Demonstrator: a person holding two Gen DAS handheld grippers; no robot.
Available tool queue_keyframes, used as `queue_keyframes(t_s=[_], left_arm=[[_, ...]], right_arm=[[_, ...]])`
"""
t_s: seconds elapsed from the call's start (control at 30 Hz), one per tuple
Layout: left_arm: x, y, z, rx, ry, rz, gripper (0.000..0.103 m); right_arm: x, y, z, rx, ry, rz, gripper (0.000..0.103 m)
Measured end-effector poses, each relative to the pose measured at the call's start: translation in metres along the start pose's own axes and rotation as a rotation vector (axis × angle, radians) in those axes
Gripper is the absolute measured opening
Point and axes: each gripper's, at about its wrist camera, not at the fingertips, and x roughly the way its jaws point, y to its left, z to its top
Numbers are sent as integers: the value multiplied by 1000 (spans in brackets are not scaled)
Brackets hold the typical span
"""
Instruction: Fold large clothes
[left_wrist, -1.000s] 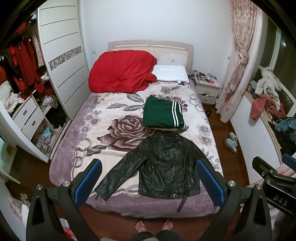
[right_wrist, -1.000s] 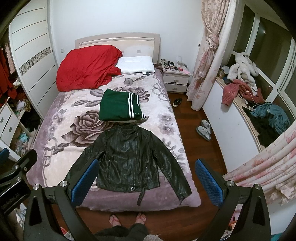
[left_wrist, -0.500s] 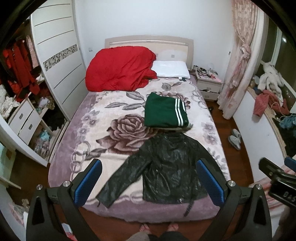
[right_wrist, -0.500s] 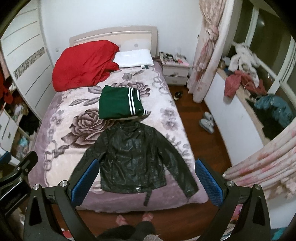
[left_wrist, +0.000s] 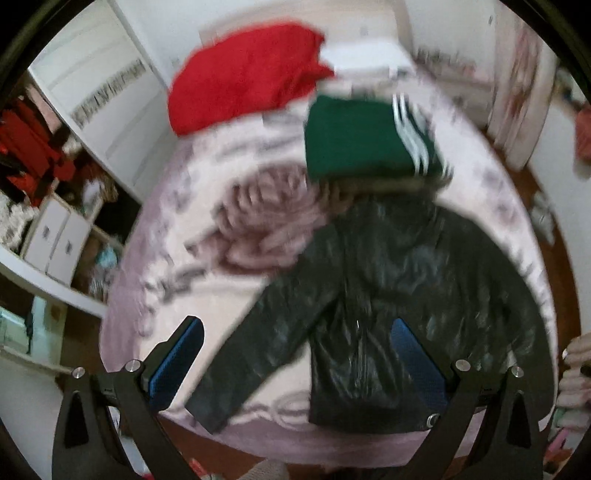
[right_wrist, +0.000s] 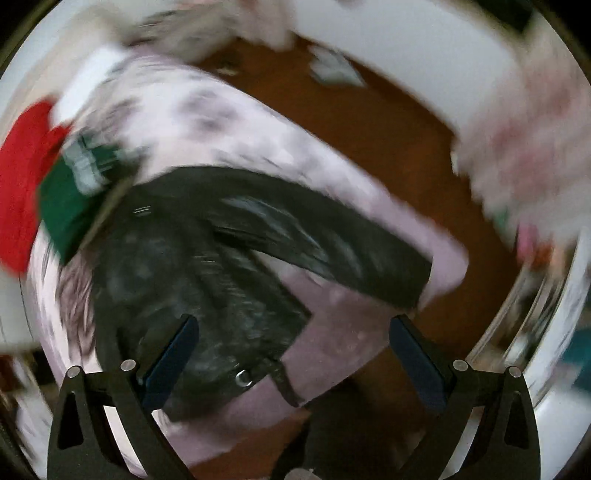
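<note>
Your left tongs (left_wrist: 295, 363) and right tongs (right_wrist: 291, 360) are both spread, empty, above the black jacket (left_wrist: 399, 295) lying flat on the bed (left_wrist: 221, 236).

Heavy motion blur in both fisheye views, worse on the right wrist; dim, even indoor light.

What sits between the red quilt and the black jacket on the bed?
The folded green garment, lying just beyond the black jacket collar and below the red quilt. The left wrist view shows it best, though blurred.
</note>
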Motion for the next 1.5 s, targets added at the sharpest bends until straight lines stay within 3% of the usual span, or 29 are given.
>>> queue_keyframes(t_s=[0.07,0.2,0.3,0.37,0.43,0.53,0.57,0.6,0.67,0.7,0.77,0.87,0.93,0.97,1.0,1.07,1.13,1.17,1.2,1.37,1.5], left_arm=[[47,-24,-13,13,84,6,103],[112,-62,-38,68,167,14,103],[151,-79,-52,81,226,9,103],[172,-90,-60,80,259,6,103],[188,-98,-65,78,277,3,103],[201,-104,-68,93,281,4,103],[203,-107,-69,102,272,6,103],[204,-109,-69,111,265,8,103],[206,-111,-70,124,256,6,103],[208,-112,-70,126,253,4,103],[212,-112,-70,124,248,2,103],[221,-112,-72,124,246,-2,103],[231,-113,-76,130,252,1,103],[237,-114,-78,135,260,2,103],[242,-113,-81,138,265,7,103],[250,-111,-86,134,269,6,103],[254,-108,-90,121,259,-14,103],[254,-108,-92,120,254,-20,103],[254,-108,-92,121,249,-24,103],[249,-95,-90,86,242,-38,103],[242,-66,-85,23,224,-23,103]], right_arm=[[65,-58,2,174,92,50,102],[149,-134,-18,440,168,193,102],[194,-168,-28,636,114,367,102],[215,-181,-32,765,28,477,101],[223,-184,-33,847,-36,499,100],[223,-188,-44,944,-116,458,75],[222,-191,-52,975,-136,458,57],[218,-193,-55,982,-156,465,35],[205,-199,-55,954,-222,488,14],[195,-196,-48,938,-247,481,12],[180,-199,-33,903,-312,473,10],[189,-197,8,805,-274,471,11],[210,-197,25,791,-211,488,19],[223,-195,26,798,-174,545,39],[231,-204,35,814,-167,598,48],[243,-207,41,877,-200,689,59],[246,-206,41,926,-241,741,61],[245,-204,41,937,-265,741,49],[244,-201,43,934,-279,733,5],[209,-187,65,872,-350,639,5],[132,-150,100,687,-454,562,5]])
